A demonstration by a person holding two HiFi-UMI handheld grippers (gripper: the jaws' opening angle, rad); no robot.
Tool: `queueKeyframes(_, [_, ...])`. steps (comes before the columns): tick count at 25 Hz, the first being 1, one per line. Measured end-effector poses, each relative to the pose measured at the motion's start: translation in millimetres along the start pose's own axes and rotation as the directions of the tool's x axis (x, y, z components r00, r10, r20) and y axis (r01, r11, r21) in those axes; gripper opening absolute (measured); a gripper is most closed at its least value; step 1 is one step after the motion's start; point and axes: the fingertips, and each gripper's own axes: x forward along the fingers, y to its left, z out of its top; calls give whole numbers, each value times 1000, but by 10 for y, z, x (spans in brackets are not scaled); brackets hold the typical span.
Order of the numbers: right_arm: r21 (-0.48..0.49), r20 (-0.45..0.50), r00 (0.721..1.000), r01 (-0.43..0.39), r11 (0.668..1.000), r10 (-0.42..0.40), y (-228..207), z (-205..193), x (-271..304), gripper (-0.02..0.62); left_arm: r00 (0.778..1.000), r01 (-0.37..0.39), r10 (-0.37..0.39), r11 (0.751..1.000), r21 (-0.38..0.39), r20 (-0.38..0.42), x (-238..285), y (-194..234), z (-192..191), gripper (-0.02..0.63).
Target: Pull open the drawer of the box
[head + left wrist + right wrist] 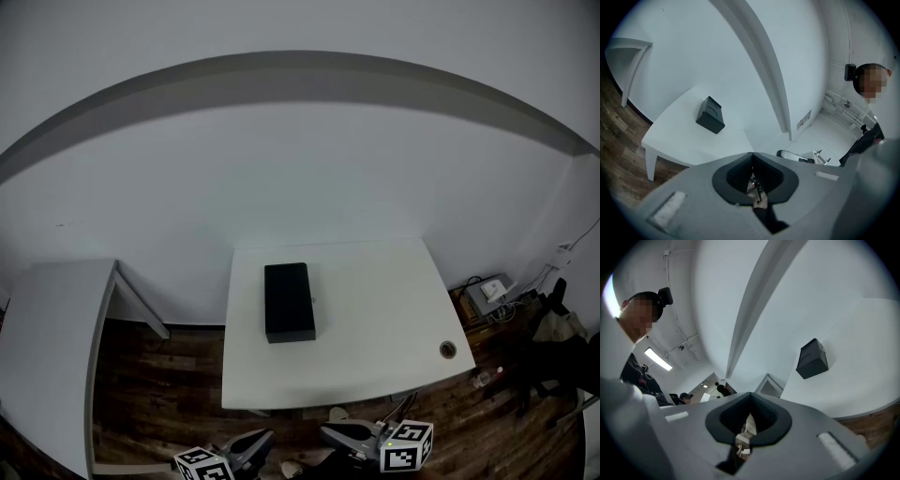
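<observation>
A white side table (pixel 47 328) stands at the left edge of the head view, on the dark wooden floor (pixel 159 375). At the bottom, left of centre, the left gripper (pixel 264 436) has its jaws pressed together on nothing. The black rectangular box (pixel 289 302) lies on the left half of the white rectangular table (pixel 375 319), well apart from both grippers. The right gripper (pixel 328 432), bottom right of centre, is likewise closed and empty.

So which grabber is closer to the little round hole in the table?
Right. The right gripper sits just off the table's front edge, down and left of the hole. The left gripper is farther left still, beside the right one.
</observation>
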Motion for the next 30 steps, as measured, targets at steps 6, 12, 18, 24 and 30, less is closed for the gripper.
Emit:
queueKeyframes(6, [16,18,1000,-6,1000,5,-35,67,0,9,1000,-13,13,1000,-13,-5,44,49,22,6])
queueKeyframes(12, [35,30,999,8,999,-9,-163,157,-92,12,999,-36,36,999,-28,3,183,150,73,6])
queueKeyframes(18, [44,40,999,18,999,-20,-310,301,-198,11,998,-67,67,998,-21,4,412,267,186,6])
queueKeyframes(24, [60,47,999,16,998,-19,-495,513,-284,9,992,-118,119,993,-17,30,637,449,457,6])
queueKeyframes(30, [73,49,999,-4,997,1,-683,721,-340,6,978,-201,201,980,0,55,863,731,781,6])
